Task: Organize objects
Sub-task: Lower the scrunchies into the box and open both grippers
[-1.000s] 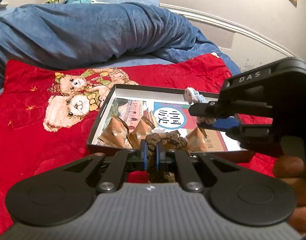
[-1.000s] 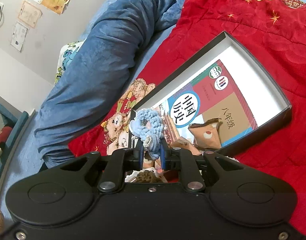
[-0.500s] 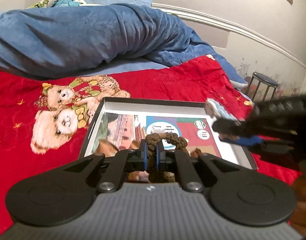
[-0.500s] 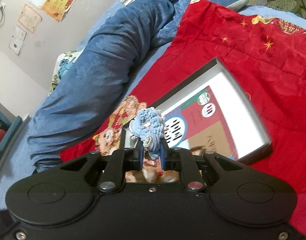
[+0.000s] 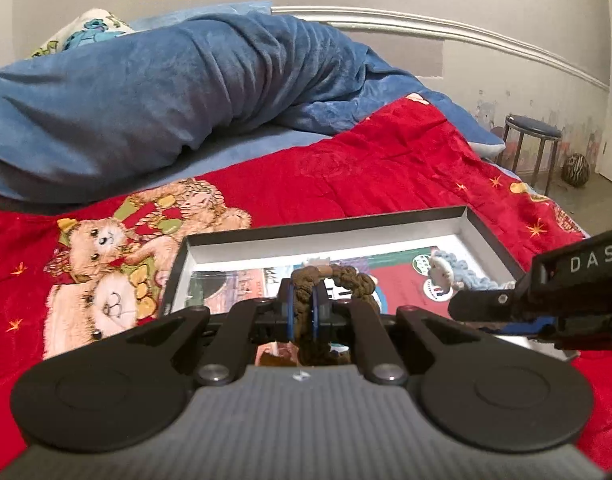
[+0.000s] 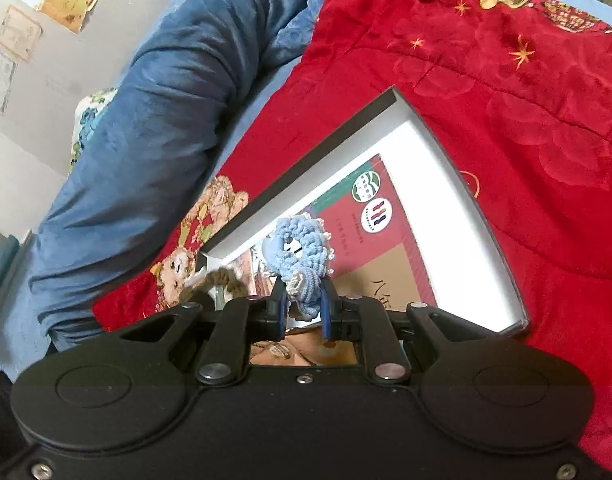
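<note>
Brown scrunchie (image 5: 333, 280) in left jaws, blue scrunchie (image 6: 301, 256) in right — seemingly above box (image 6: 458, 184).

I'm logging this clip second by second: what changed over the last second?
Both grippers lifted away from the tray; the brown packets have dropped out of the left view. Unchanged: the left gripper stays shut on the brown scrunchie, the right gripper on the blue scrunchie.

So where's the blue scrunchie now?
The blue scrunchie is pinched in the right gripper, over the box, right of the brown one.
</note>
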Tool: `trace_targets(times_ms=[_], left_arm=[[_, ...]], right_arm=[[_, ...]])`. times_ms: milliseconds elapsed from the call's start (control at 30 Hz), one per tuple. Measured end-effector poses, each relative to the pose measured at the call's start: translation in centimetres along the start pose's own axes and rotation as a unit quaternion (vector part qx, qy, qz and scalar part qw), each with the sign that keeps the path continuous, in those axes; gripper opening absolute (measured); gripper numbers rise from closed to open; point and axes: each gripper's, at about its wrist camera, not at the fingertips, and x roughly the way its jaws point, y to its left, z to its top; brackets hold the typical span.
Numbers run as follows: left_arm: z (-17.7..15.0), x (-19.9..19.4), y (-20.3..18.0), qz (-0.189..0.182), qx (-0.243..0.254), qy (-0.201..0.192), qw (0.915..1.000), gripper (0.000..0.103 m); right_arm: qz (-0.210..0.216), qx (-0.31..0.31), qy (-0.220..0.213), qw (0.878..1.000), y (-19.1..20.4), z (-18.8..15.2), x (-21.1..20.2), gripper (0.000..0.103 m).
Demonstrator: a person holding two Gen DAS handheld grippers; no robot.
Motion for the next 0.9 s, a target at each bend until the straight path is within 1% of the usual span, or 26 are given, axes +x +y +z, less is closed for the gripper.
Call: trace_targets(times_ms=[133,300,367,500,567,600,667,733,767,900], left_arm=[[-0.7,1.5,-0.7,-0.001,0.010,0.003,0.9999,0.012],[-1.3,2.5,-1.4,0.000,0.015,0.011,0.9998,0.012],[-1.6,2.7,-1.7,0.005,0.018,0.017,0.9997,0.012],[-2.2,2.9,-1.9,0.001,0.031,0.026,0.9992,0.013],[-2.2,3.0,-1.9,-0.001,0.032,0.035,0.9989,0.017],[-2.3,3.1,-1.9,-0.003,0.032,0.039,0.9987,0.020],[-2.2,3.1,-1.7,-0.004,0.028,0.045,0.9986,0.023],[-2.1,3.1,-1.6,-0.013,0.024,0.052,0.9983,0.042],[-2.0,2.9,-1.5,-0.016,0.022,0.052,0.9983,0.044],[-1.5,1.7,-1.2,-0.023,0.030,0.051,0.9980,0.056]], right_arm=[[-0.029,-0.016,-0.004,0.999,0.0,0.1,0.3,0.017],[-0.037,-0.016,-0.011,0.999,-0.4,0.4,-0.2,0.017],[-0.044,-0.017,-0.008,0.999,-0.5,0.5,0.0,0.017],[-0.061,-0.021,-0.003,0.998,-0.5,0.3,0.2,0.017],[-0.063,-0.025,-0.004,0.998,-0.3,0.3,0.1,0.017],[-0.063,-0.027,-0.005,0.998,-0.3,0.2,0.1,0.017],[-0.063,-0.029,-0.006,0.998,-0.2,0.2,0.0,0.019],[-0.067,-0.027,-0.003,0.997,-0.3,0.2,0.1,0.019],[-0.066,-0.024,-0.002,0.998,-0.4,0.2,0.2,0.019],[-0.060,-0.003,0.014,0.998,-1.1,0.1,0.6,0.028]])
